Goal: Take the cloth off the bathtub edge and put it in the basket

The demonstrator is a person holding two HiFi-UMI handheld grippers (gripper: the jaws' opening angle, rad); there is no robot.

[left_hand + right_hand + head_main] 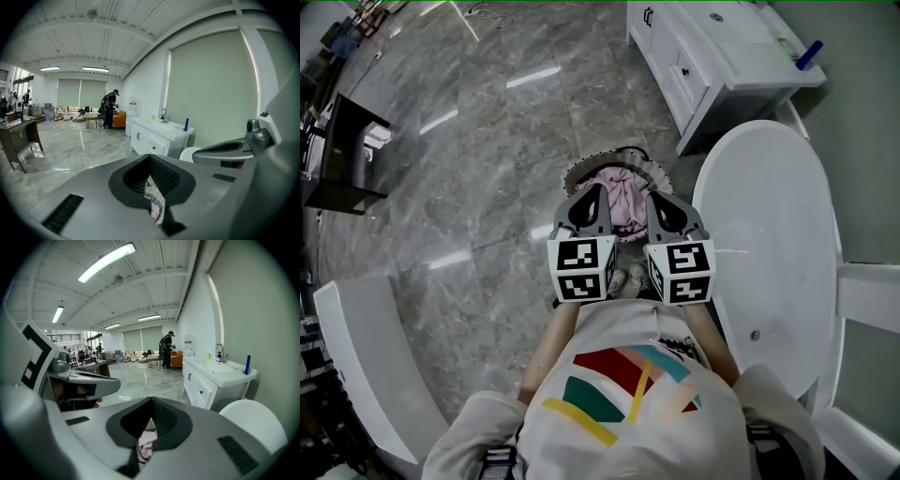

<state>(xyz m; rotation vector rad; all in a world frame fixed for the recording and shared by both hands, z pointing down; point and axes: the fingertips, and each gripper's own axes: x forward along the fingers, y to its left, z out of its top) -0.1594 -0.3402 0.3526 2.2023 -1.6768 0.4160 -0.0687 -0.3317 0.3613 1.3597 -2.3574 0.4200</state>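
The pink cloth [624, 202] lies bunched inside a round basket [581, 171] on the floor, just left of the white bathtub [787, 216]. My two grippers hang side by side right above the basket. The left gripper [594, 193] and the right gripper [656, 199] are both shut, with nothing between their fingers. In the left gripper view, the shut jaws leave a narrow slit that shows a checked and pink strip of cloth [155, 205] below. The right gripper view shows the pink cloth [146, 444] the same way, through its own shut jaws.
A white vanity cabinet [712, 58] with a blue bottle [809, 54] stands beyond the tub. A dark desk [342, 155] sits at the far left, and a white curved fixture [366, 366] at the lower left. Grey marble floor [487, 141] spreads around the basket.
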